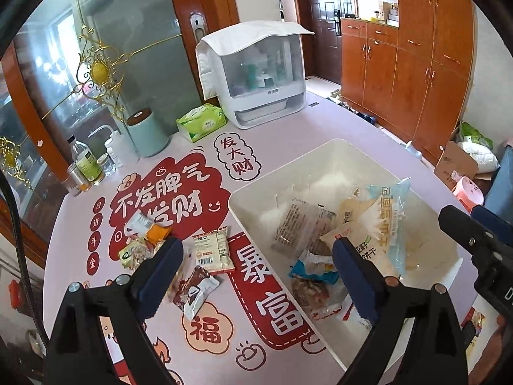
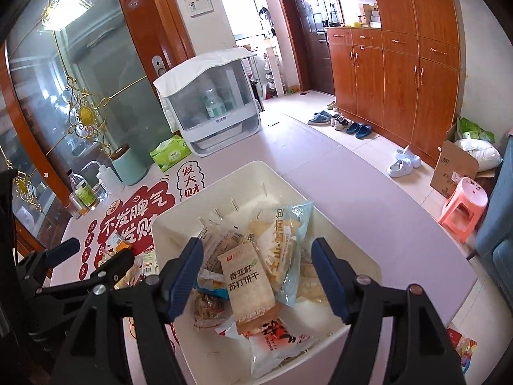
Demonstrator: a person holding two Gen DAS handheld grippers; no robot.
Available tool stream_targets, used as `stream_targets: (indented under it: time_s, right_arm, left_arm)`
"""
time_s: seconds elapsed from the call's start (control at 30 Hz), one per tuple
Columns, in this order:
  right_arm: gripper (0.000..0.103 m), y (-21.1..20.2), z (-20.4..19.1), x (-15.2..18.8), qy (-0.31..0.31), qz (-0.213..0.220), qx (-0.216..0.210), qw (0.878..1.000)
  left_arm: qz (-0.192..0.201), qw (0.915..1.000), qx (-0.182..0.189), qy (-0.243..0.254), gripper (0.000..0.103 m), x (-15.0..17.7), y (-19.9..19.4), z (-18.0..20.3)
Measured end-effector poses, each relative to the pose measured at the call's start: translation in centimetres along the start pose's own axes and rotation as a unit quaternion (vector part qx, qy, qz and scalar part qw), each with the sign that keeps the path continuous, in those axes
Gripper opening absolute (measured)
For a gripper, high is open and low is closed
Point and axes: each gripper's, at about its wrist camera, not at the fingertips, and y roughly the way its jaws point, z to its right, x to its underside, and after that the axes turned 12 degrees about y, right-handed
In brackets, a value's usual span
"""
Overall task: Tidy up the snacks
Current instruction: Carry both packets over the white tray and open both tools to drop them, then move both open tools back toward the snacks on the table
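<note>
A white bin [image 1: 256, 189] [image 2: 179, 218] on the table holds several snack packets, among them a beige cracker pack [image 2: 247, 285] and a pale blue bag [image 1: 392, 211] [image 2: 291, 240]. Loose snacks lie on the table left of the bin: a white barcode packet [image 1: 213, 248], a brown-and-white packet [image 1: 195, 292], an orange packet [image 1: 154, 229] and a small green one [image 1: 133, 252]. My left gripper [image 1: 256, 276] is open and empty, above the table and the bin's left wall. My right gripper [image 2: 256, 276] is open and empty, hovering over the bin's contents.
At the table's far side stand a white covered appliance [image 1: 256, 73], a green tissue pack [image 1: 200, 122], a mint canister [image 1: 147, 134] and bottles [image 1: 85, 163]. A glass door is left. The right gripper [image 1: 474, 243] shows at the left wrist view's right edge.
</note>
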Motion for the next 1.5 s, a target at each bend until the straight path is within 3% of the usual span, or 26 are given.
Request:
stream_targets:
  time_s: [0.47,0.87,1.13,1.33,1.5]
  right_arm:
    - [0.071,0.1,-0.9,1.3,-0.015,-0.016,-0.004,1.0]
    - [0.071,1.5,-3.2,3.2,-0.053,-0.05,-0.013,0.997]
    - [0.071,2.9,-7.8,4.8,-0.109,-0.081,-0.043,0.99]
    - [0.071,5.0,-12.2,4.8,-0.146,-0.111,-0.074,0.98]
    - [0.071,7.8,-17.1,4.0,-0.178,-0.143,-0.105,0.968]
  left_arm:
    - [0.005,0.9998,-0.02,0.001,0.094,1.7,-1.1,0.3]
    - [-0.038,0.9977,-0.053,-0.016,0.094,6.8,-0.5,-2.2]
    - [-0.078,0.9889,-0.104,-0.071,0.094,10.7,0.3,-9.1]
    - [-0.085,0.9792,-0.137,-0.123,0.094,11.6,1.0,-16.2]
    - [-0.093,0.9776,-0.133,-0.134,0.094,11.1,3.9,-20.9]
